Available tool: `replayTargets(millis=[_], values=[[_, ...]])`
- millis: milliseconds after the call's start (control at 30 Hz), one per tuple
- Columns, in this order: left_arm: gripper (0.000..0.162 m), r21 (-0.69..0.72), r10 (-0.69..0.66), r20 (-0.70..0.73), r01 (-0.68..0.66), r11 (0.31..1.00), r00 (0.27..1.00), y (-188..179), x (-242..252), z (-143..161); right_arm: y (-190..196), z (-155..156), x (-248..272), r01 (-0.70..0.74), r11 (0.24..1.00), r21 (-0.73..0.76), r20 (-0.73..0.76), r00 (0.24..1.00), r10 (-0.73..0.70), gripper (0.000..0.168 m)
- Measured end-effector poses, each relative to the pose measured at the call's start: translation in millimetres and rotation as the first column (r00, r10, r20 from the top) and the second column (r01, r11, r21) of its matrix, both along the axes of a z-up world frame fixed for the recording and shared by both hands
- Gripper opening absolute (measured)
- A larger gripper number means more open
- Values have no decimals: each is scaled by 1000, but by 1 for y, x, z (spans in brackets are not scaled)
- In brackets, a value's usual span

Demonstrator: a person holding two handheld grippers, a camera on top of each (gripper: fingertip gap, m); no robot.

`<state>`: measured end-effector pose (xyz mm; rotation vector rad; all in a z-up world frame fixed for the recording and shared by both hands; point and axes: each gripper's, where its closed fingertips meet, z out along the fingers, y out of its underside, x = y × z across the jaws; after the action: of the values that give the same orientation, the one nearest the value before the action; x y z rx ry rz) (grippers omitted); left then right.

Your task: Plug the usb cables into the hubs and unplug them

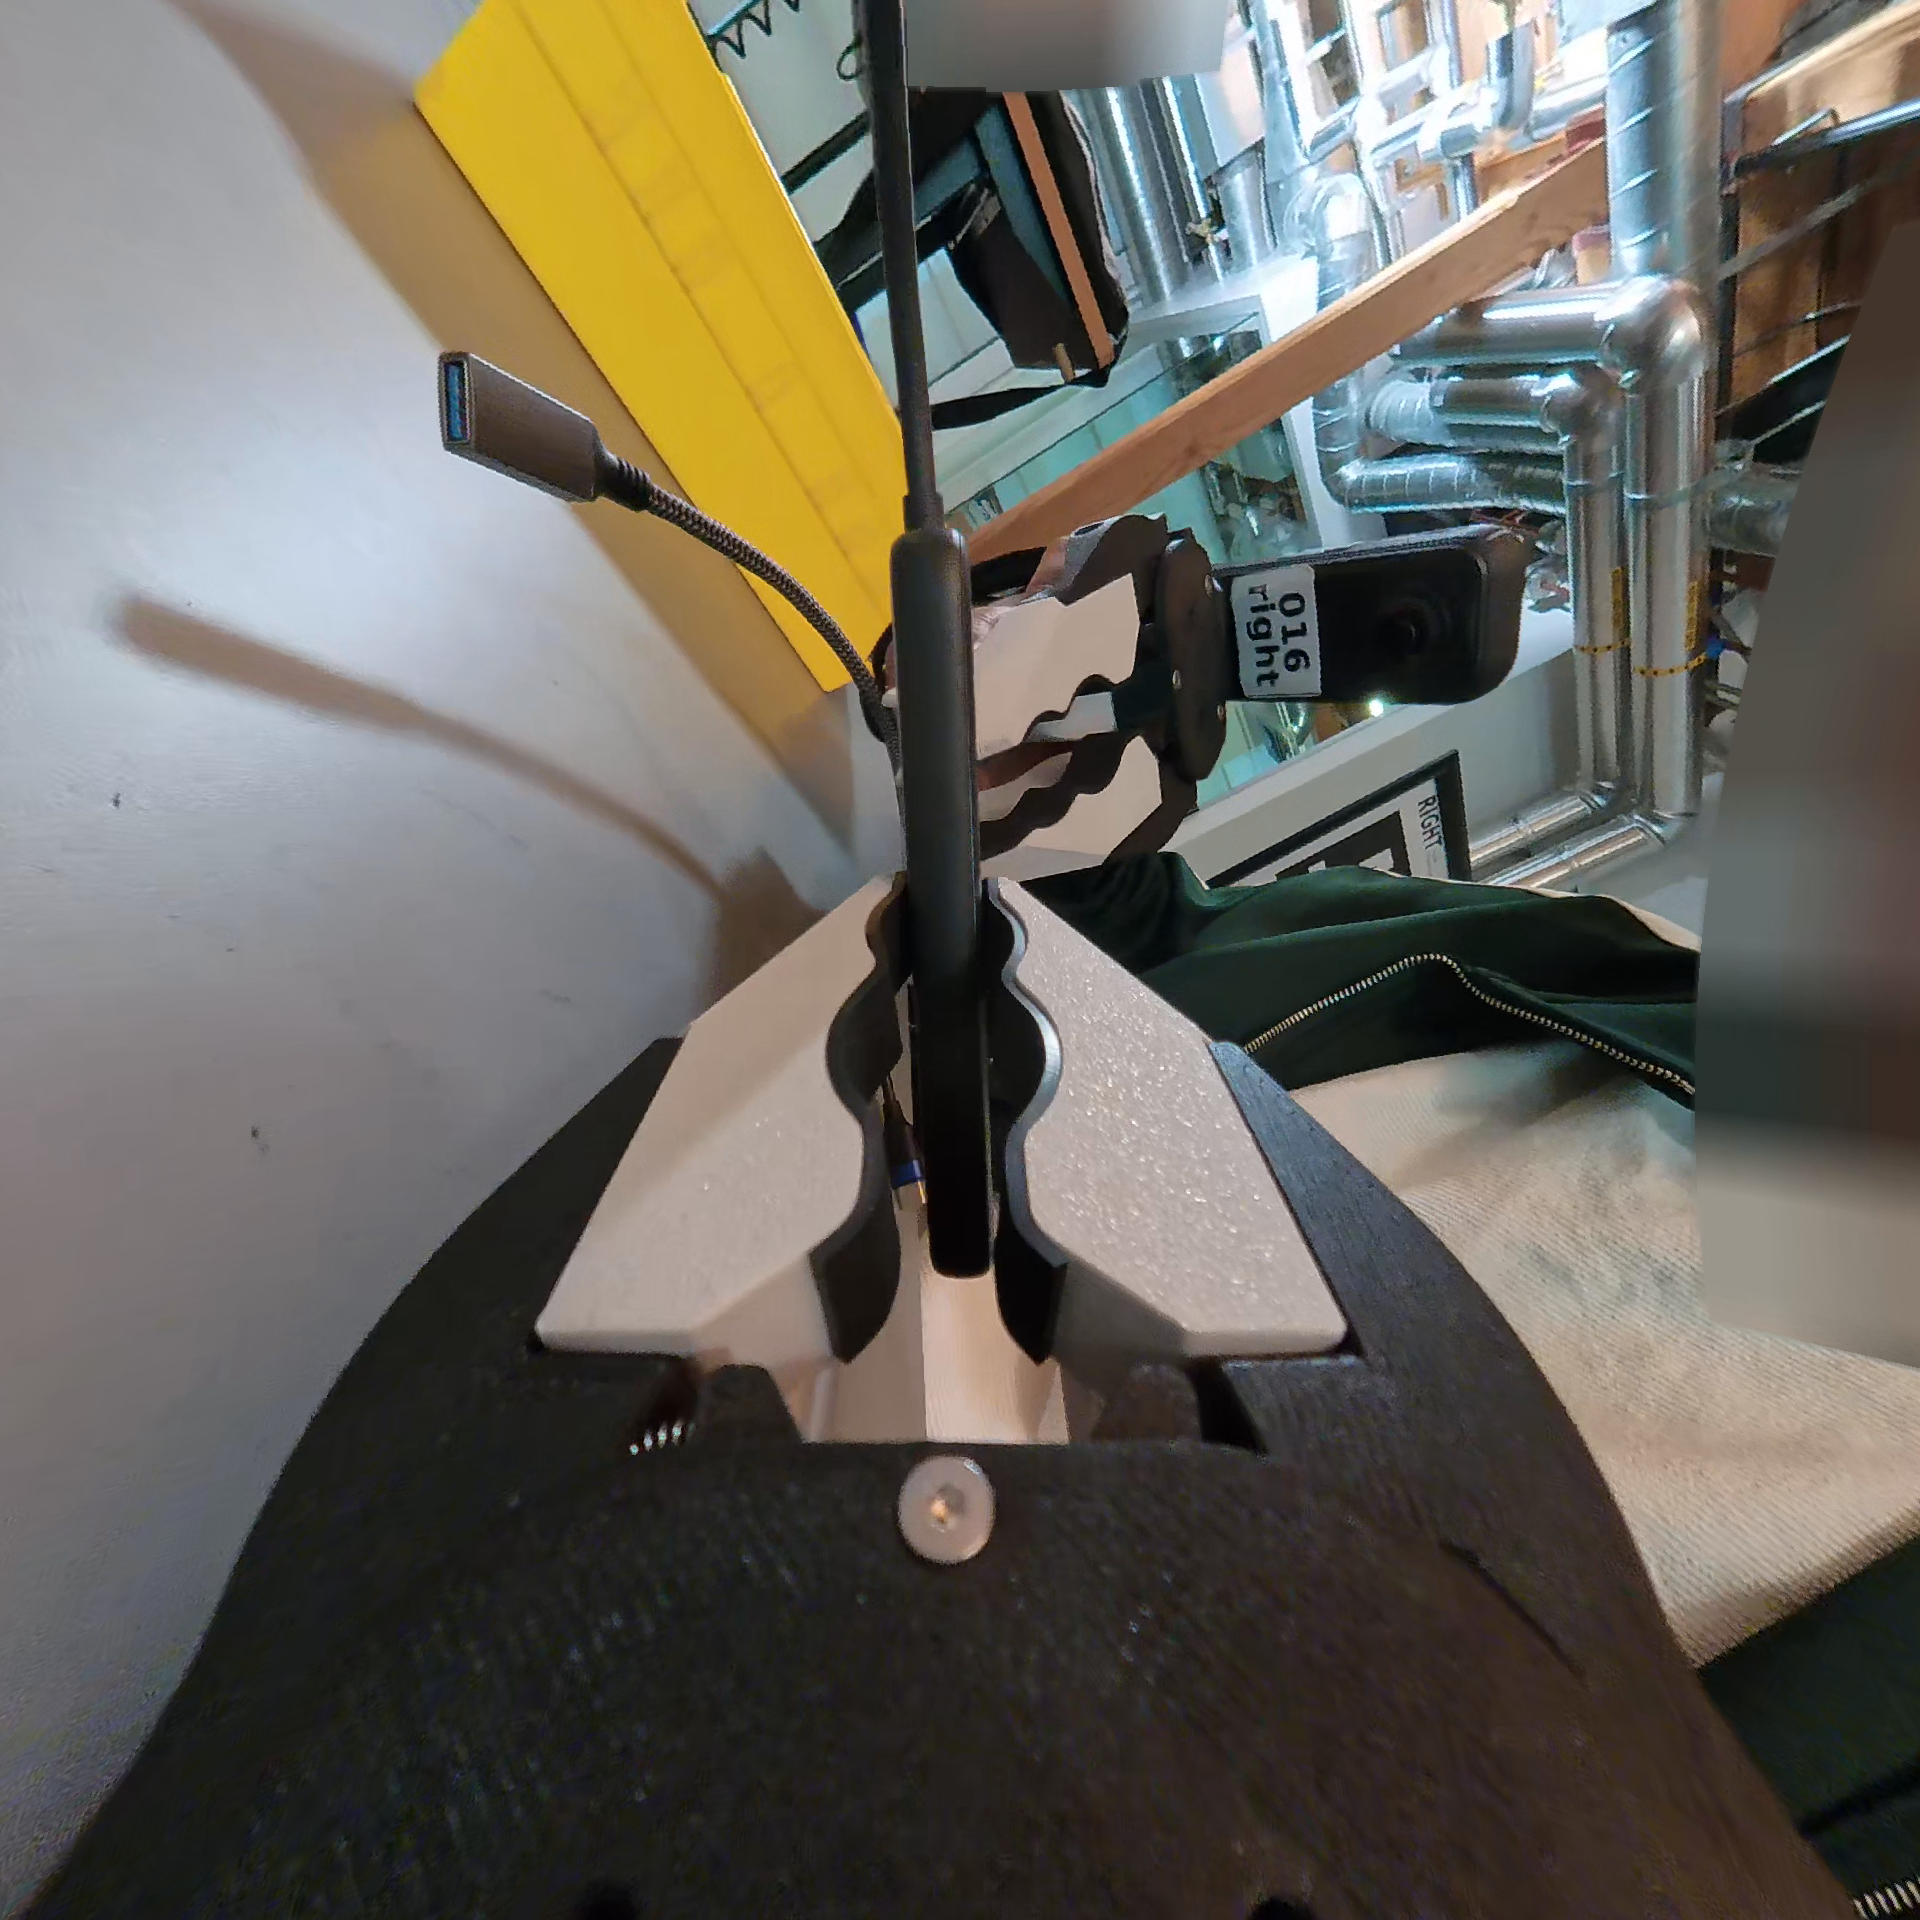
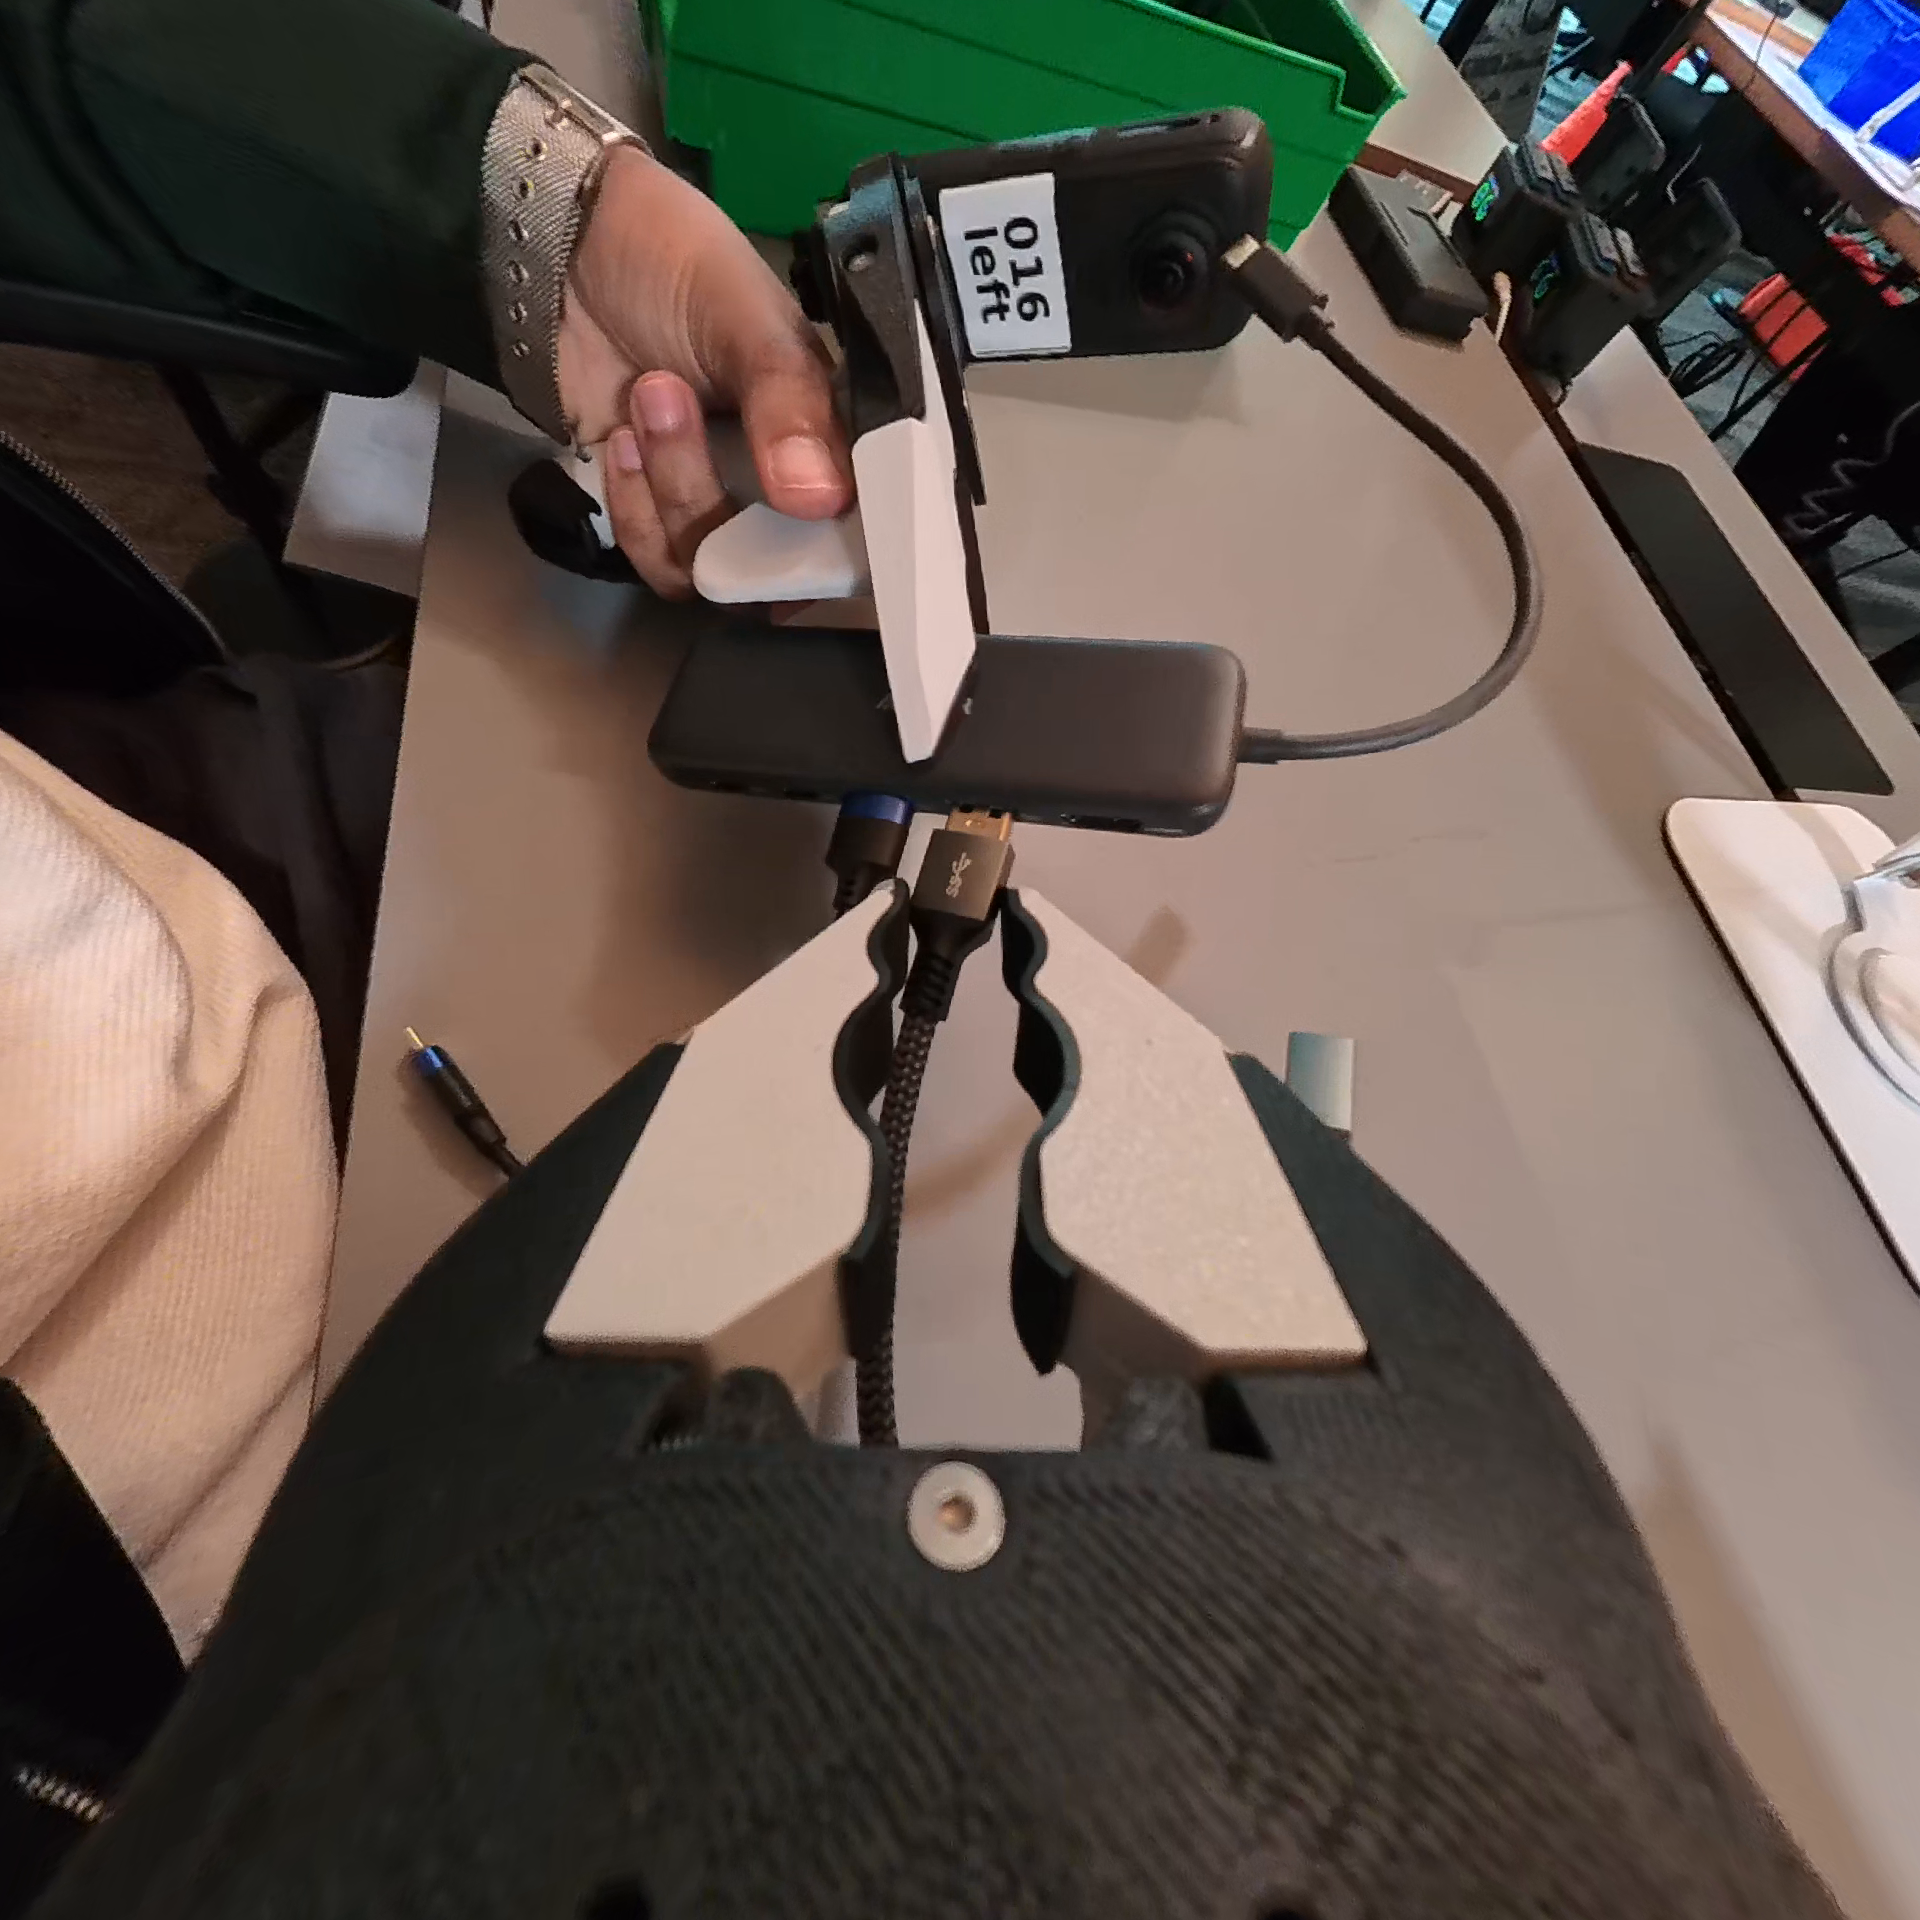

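Observation:
My left gripper (image 1: 940, 904) is shut on a black USB hub (image 1: 940, 727), seen edge-on, with its own cable (image 1: 894, 260) running on ahead. In the right wrist view the hub (image 2: 1091, 717) is held above the table by the left gripper's white finger (image 2: 925, 623). My right gripper (image 2: 951, 904) is shut on the grey USB plug (image 2: 966, 862) of a braided cable, with the plug's metal tip at a port on the hub's near edge. A blue-ringed plug (image 2: 873, 816) sits in the port beside it. The braided cable's socket end (image 1: 499, 416) hangs free.
A loose blue-tipped cable end (image 2: 447, 1091) lies on the beige table (image 2: 1299, 1039). A green bin (image 2: 987, 83) stands behind, a yellow bin (image 1: 665, 312) to the side. A white board (image 2: 1787, 935) lies right. Black devices (image 2: 1590, 229) are at the far right. A person's hand (image 2: 707, 343) holds the left gripper.

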<state>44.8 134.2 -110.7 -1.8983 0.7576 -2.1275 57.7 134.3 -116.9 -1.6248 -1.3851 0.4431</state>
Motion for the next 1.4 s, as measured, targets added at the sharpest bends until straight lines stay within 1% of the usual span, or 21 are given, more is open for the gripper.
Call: replayTargets(millis=[200, 300, 400, 467, 600, 700, 800, 1000, 1167, 1300, 1400], values=[[9, 8, -4, -8, 4, 1000, 1000, -1, 1, -1, -1, 0, 0, -8, 1000, 2, -8, 1000, 8, 16], [9, 21, 35, -10, -34, 999, 999, 6, 1, -1, 6, -1, 1, 33, 999, 31, 3, 999, -33, 16], [9, -12, 99, 25, -98, 995, 995, 17, 2, 4, 17, 5, 2, 102, 991, 91, -13, 995, -101, 16], [9, -25, 136, 34, -135, 991, 990, 23, 0, 5, 20, 10, 3, 126, 984, 129, -36, 992, -122, 16], [9, -57, 198, 65, -195, 979, 978, 36, -8, 9, 25, 17, 7, 159, 979, 130, -94, 985, -148, 21], [9, -78, 198, 81, -192, 978, 977, 37, -10, 10, 29, 16, 12, 174, 981, 88, -125, 979, -162, 21], [9, -68, 187, 81, -182, 981, 979, 35, -8, 11, 30, 15, 14, 174, 983, 59, -142, 976, -164, 20], [9, -38, 167, 67, -165, 986, 984, 31, -6, 9, 27, 6, 15, 147, 988, 57, -88, 986, -142, 9], [9, -26, 163, 62, -162, 986, 985, 29, -5, 9, 27, 5, 15, 146, 988, 59, -82, 987, -141, 8], [9, -3, 124, 30, -124, 992, 992, 23, -5, 7, 25, 5, 15, 133, 990, 42, -77, 989, -130, 7], [9, 6, 122, 21, -122, 993, 992, 21, -4, 6, 24, 5, 16, 129, 991, 33, -77, 989, -126, 7]])
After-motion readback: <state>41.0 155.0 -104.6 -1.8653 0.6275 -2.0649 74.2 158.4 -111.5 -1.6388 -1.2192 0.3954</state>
